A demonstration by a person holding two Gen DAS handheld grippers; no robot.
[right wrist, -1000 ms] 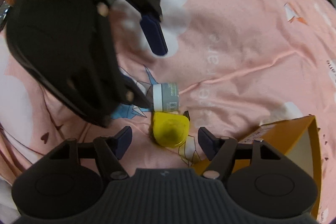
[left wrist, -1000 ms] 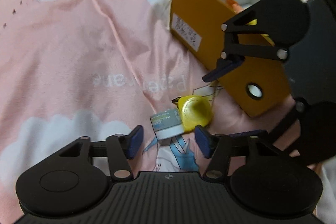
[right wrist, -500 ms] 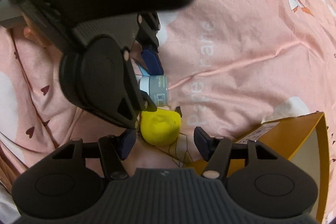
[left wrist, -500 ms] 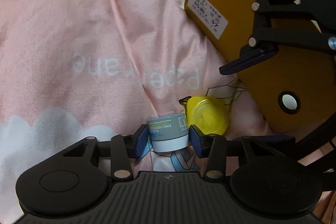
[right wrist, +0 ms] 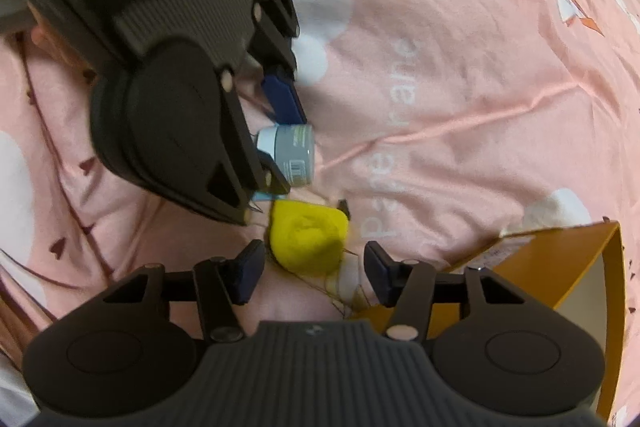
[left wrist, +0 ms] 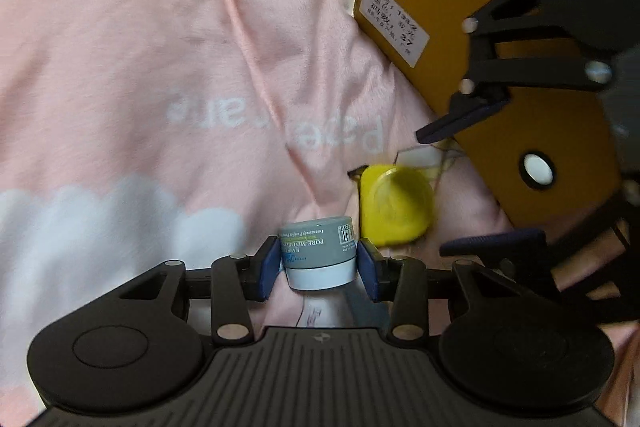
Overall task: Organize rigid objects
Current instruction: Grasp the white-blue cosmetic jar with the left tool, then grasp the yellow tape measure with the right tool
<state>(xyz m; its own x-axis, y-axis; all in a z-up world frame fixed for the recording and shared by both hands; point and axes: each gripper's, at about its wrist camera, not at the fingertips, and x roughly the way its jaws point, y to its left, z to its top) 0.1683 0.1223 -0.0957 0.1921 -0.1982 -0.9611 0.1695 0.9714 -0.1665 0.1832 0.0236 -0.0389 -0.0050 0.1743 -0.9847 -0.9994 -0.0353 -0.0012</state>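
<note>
One pink blanket (left wrist: 168, 59) fills almost all of both views. It has white clouds printed on it and one line of white letters, upside down in the middle of my left view; I can not read the word with certainty.

One yellow-orange box (left wrist: 440, 39) stands in the upper right of the left view, and its open corner shows at the lower right of the right view (right wrist: 568, 267). On its side is one white label (left wrist: 394, 21) with small printed characters, too small for me to read, and lower there is one round hole with a dark ring.

I hold two grippers. My left gripper (left wrist: 318, 265) is at the bottom centre of its view. Its two blue pads are closing on one small grey jar (left wrist: 320, 253) with a white lid, and they touch its two sides. The jar lies on its side on the blanket. On it I read "PORE-MINIMIZ…" and there is one barcode; the rest is too small.

My right gripper (right wrist: 314, 273) is at the bottom centre of its own view. Its fingers are spread and are closing. One yellow rounded object (right wrist: 308, 241) lies on the blanket just in front of them, between the pads but not touched by them. In the left view this yellow object (left wrist: 396, 205) is just to the right of the jar, between the jar and the box.
</note>
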